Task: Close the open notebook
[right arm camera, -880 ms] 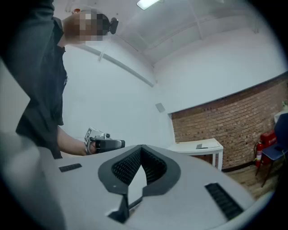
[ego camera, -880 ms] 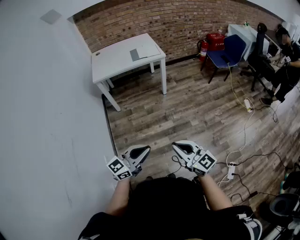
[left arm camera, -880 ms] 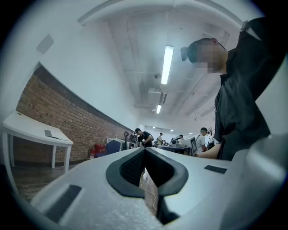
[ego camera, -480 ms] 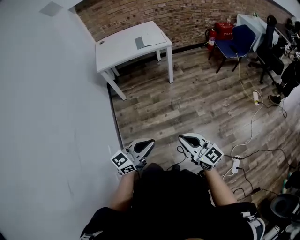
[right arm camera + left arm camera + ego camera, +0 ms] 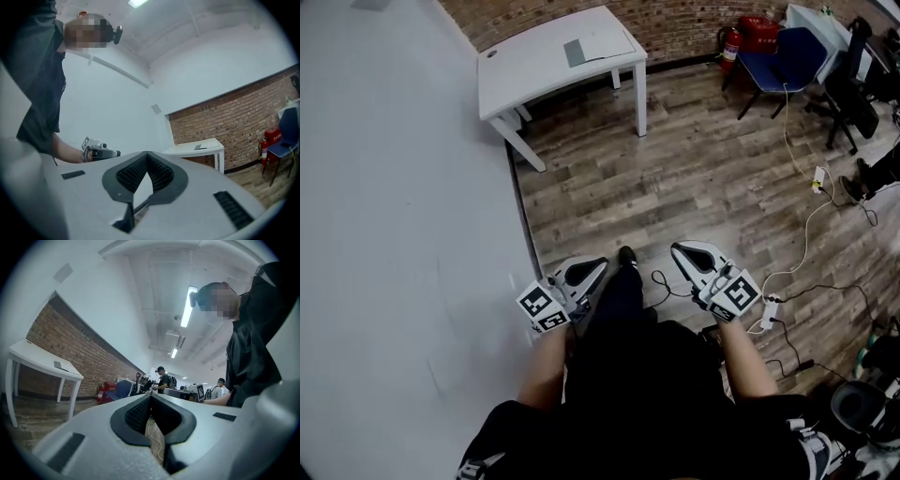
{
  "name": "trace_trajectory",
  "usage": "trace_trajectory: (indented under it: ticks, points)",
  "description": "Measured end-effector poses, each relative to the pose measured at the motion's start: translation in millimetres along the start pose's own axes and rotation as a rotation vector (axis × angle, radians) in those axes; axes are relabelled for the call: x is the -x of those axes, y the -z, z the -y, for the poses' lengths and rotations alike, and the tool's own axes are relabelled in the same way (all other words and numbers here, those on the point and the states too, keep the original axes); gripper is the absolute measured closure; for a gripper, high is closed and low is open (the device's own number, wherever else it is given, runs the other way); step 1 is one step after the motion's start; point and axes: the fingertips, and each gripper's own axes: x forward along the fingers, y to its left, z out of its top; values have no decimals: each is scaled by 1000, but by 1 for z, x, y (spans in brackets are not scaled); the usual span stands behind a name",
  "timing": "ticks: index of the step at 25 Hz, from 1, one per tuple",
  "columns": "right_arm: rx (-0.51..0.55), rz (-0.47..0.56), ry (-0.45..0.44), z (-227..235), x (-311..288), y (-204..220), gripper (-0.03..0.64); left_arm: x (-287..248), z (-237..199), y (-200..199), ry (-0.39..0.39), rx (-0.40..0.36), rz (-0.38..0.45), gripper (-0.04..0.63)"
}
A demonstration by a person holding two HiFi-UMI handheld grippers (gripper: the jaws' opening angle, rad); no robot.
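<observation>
One table (image 5: pixel 525 80), well ahead at left, bears the notebook (image 5: pixel 575 52), seemingly flat, its long axis along the tabletop's length; it is too small to be sure. Left gripper (image 5: pixel 592 270) and right gripper (image 5: pixel 684 255) are clenched on nothing. Shoving the cover with shut jaws could skid it off.

Off on the far white table (image 5: pixel 525 66) the grey notebook (image 5: pixel 575 52) is too small to tell open from shut, a seated person (image 5: pixel 883 171) is cut off at the head view's right edge, and the holder's dark torso (image 5: pixel 647 394) hides both legs but for one shoe (image 5: pixel 626 255).
</observation>
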Motion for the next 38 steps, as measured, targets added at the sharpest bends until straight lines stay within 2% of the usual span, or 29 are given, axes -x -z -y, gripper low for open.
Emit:
trace_trajectory:
  ticks: [7, 11, 14, 19, 24, 30, 33, 38]
  points:
    - [-39, -44, 60, 107, -37, 5, 612, -56, -101, -5, 51, 72, 5, 581]
    - [-63, -118, 89, 157, -69, 2, 612, -88, -161, -21, 81, 134, 12, 581]
    - [-66, -151, 96, 197, -97, -5, 612, -115, -206, -35, 99, 149, 8, 581]
    - [-40, -146, 117, 260, -133, -23, 612, -156, -269, -48, 136, 176, 5, 581]
    - [-7, -124, 119, 324, -141, -44, 612, -203, -305, -58, 161, 171, 5, 581]
    - [-39, -80, 113, 436, -152, -52, 612, -269, -373, -60, 88, 216, 18, 581]
    - [-65, -86, 41, 495, -171, -58, 612, -309, -408, -64, 27, 266, 32, 581]
    - [-106, -111, -108, 582, -200, -81, 612, -371, -457, -92, -90, 270, 42, 581]
